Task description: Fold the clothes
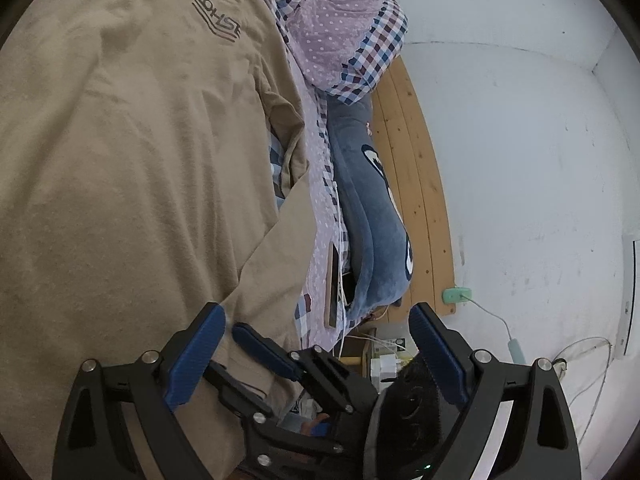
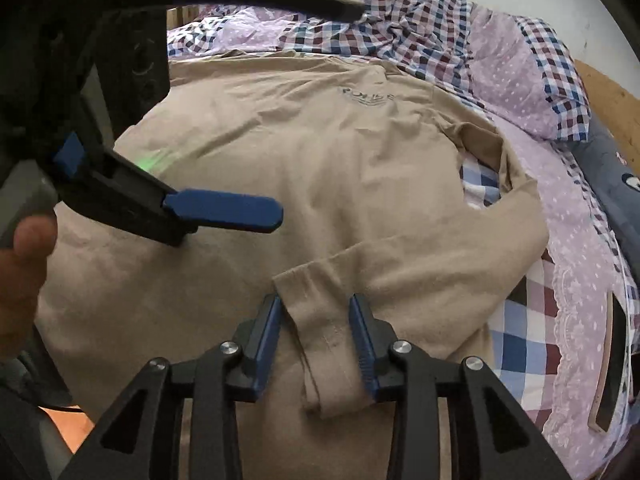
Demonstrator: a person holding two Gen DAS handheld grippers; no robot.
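Observation:
A beige long-sleeved shirt (image 1: pixel 140 160) with a dark chest logo lies spread on the bed and fills most of the right wrist view (image 2: pixel 320 160). One sleeve is folded across the body, and its cuff (image 2: pixel 316 320) lies between the fingers of my right gripper (image 2: pixel 316 344). That gripper is open and straddles the cuff without pinching it. My left gripper (image 1: pixel 316 356) is wide open over the shirt's edge and holds nothing. One blue finger (image 2: pixel 224 210) of the left gripper hovers above the shirt in the right wrist view. A right finger (image 1: pixel 260 348) shows in the left wrist view.
A purple dotted and checked quilt (image 1: pixel 340 28) is bunched at the head of the bed. A blue plush pillow (image 1: pixel 368 220) lies along the wooden bed frame (image 1: pixel 416 160) by the white wall. A flat dark device (image 2: pixel 612 360) rests on the sheet. A thumb (image 2: pixel 24 248) shows at the left.

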